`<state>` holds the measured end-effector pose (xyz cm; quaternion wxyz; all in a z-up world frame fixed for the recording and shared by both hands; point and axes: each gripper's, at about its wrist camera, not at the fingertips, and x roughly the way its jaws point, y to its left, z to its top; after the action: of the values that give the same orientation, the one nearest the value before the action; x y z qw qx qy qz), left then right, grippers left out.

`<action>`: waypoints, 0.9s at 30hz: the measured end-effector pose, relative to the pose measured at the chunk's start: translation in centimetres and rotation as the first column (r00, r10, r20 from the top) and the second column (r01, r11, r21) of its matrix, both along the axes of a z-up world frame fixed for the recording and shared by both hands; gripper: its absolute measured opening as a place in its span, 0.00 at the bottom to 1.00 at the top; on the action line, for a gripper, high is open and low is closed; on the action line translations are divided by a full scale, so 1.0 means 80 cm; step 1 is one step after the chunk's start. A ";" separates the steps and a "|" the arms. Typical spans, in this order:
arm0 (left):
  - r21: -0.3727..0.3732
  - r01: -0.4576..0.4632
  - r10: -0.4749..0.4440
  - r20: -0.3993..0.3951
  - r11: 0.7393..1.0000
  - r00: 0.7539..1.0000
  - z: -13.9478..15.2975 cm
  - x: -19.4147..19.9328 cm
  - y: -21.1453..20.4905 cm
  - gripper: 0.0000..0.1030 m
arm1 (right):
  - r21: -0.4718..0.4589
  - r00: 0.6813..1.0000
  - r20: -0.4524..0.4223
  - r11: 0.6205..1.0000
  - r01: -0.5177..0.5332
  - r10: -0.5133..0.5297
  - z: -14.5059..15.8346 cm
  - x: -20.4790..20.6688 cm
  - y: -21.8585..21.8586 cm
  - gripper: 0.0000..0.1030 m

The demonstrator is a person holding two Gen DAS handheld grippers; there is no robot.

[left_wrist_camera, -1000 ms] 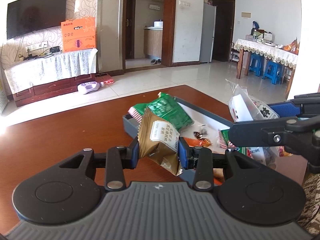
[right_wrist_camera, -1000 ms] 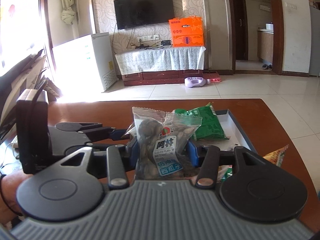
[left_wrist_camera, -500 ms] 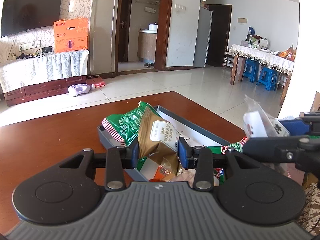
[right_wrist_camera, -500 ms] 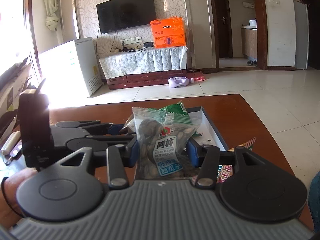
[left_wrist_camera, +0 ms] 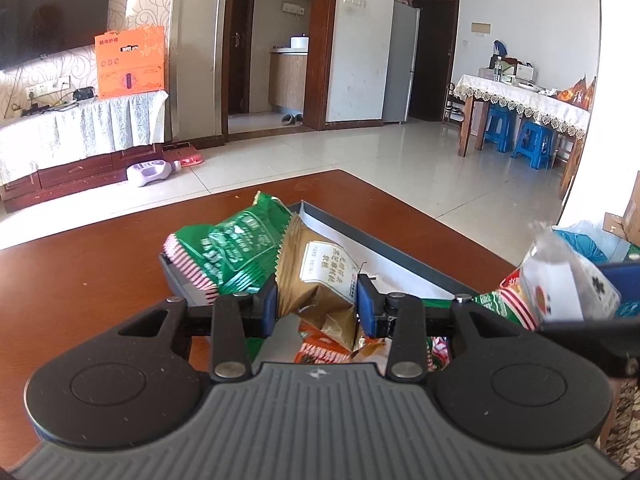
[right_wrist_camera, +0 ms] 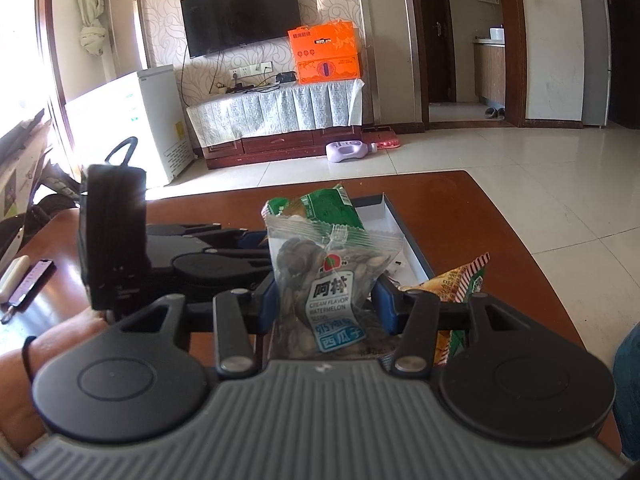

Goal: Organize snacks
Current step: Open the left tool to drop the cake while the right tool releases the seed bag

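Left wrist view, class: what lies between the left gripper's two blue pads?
A brown-gold snack packet with a white label is clamped in the left gripper, held over the open grey box. The left wrist view shows it.

A glossy reddish-brown wooden table (right_wrist_camera: pixel 460 208) carries a shallow dark-rimmed tray (right_wrist_camera: pixel 416 250) ahead of the tongs, loose snack packets (right_wrist_camera: pixel 456 284) beside it.

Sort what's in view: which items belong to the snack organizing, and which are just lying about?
Part of the job:
left gripper clamping brown snack packet
right gripper clamping watermelon seed bag
green packet
tray

Lying about:
phone
purple bottle
orange box
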<state>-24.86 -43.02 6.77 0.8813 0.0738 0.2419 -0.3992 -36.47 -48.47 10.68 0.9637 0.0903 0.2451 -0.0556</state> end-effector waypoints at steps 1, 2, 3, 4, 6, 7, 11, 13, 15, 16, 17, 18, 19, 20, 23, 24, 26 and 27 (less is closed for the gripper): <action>0.000 0.003 -0.003 -0.004 1.000 1.000 -0.002 0.002 -0.006 0.43 | 0.000 1.000 -0.002 1.000 0.002 -0.002 -0.001 0.001 -0.001 0.50; 0.000 0.006 -0.006 -0.007 1.000 1.000 -0.004 0.004 -0.011 0.43 | 0.001 1.000 -0.004 1.000 0.005 -0.005 -0.001 0.003 -0.002 0.50; 0.001 0.008 -0.008 -0.008 1.000 1.000 -0.005 0.007 -0.016 0.43 | 0.002 1.000 -0.006 1.000 0.008 -0.008 -0.003 0.003 -0.004 0.50; 0.003 0.011 -0.011 -0.008 1.000 1.000 -0.007 0.009 -0.022 0.43 | -0.001 1.000 -0.009 1.000 0.013 -0.013 -0.004 0.004 -0.005 0.50; 0.007 0.014 -0.014 -0.009 1.000 1.000 -0.011 0.014 -0.031 0.43 | 0.008 1.000 -0.014 1.000 0.018 -0.018 -0.004 0.008 -0.008 0.50; 0.007 0.012 -0.012 -0.010 1.000 1.000 -0.012 0.017 -0.034 0.43 | 0.011 1.000 -0.016 1.000 0.018 -0.018 -0.006 0.009 -0.009 0.50; 0.007 0.007 -0.007 -0.025 1.000 1.000 -0.023 0.024 -0.041 0.43 | 0.009 0.999 -0.030 1.000 0.014 -0.014 -0.011 0.013 -0.008 0.50; 0.009 0.007 -0.006 -0.032 1.000 0.999 -0.026 0.031 -0.046 0.43 | 0.009 0.999 -0.038 1.000 0.008 -0.008 -0.014 0.016 -0.007 0.50; 0.015 0.007 -0.007 -0.034 1.000 0.999 -0.030 0.037 -0.050 0.43 | 0.007 0.999 -0.045 1.000 0.005 -0.005 -0.015 0.018 -0.007 0.50; 0.018 0.008 -0.008 -0.035 1.000 0.999 -0.032 0.038 -0.053 0.43 | 0.008 0.999 -0.048 1.000 0.003 -0.003 -0.016 0.019 -0.007 0.50; 0.021 0.010 -0.009 -0.036 1.000 0.999 -0.034 0.040 -0.057 0.43 | 0.008 0.999 -0.051 1.000 0.003 -0.003 -0.016 0.020 -0.007 0.50; 0.024 0.013 -0.012 -0.036 1.000 0.999 -0.036 0.038 -0.060 0.43 | 0.006 0.999 -0.053 1.000 0.004 -0.004 -0.017 0.020 -0.007 0.50; 0.027 0.016 -0.015 -0.035 1.000 0.999 -0.038 0.040 -0.063 0.43 | 0.005 0.999 -0.054 1.000 0.005 -0.005 -0.018 0.019 -0.008 0.50; 0.032 0.018 -0.017 -0.035 0.999 0.999 -0.040 0.041 -0.065 0.43 | 0.006 0.998 -0.055 1.000 0.006 -0.006 -0.018 0.021 -0.009 0.50; 0.038 0.022 -0.021 -0.041 0.999 0.999 -0.044 0.043 -0.070 0.45 | 0.004 0.998 -0.063 1.000 0.007 -0.006 -0.020 0.023 -0.008 0.50; 0.036 0.024 -0.022 -0.045 0.999 0.999 -0.045 0.044 -0.069 0.47 | 0.002 0.998 -0.067 1.000 0.006 -0.006 -0.021 0.023 -0.008 0.50; 0.041 0.016 -0.014 -0.051 0.999 0.999 -0.047 0.047 -0.070 0.53 | 0.001 0.997 -0.072 1.000 0.007 -0.007 -0.023 0.025 -0.009 0.50; 0.041 0.012 -0.010 -0.052 0.999 0.999 -0.047 0.048 -0.070 0.56 | 0.001 0.997 -0.073 1.000 0.007 -0.007 -0.023 0.025 -0.009 0.50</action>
<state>-21.00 -48.60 3.03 0.8707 0.0827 0.2725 -0.4010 -34.47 -49.21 8.81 0.9539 0.0897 0.2796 -0.0623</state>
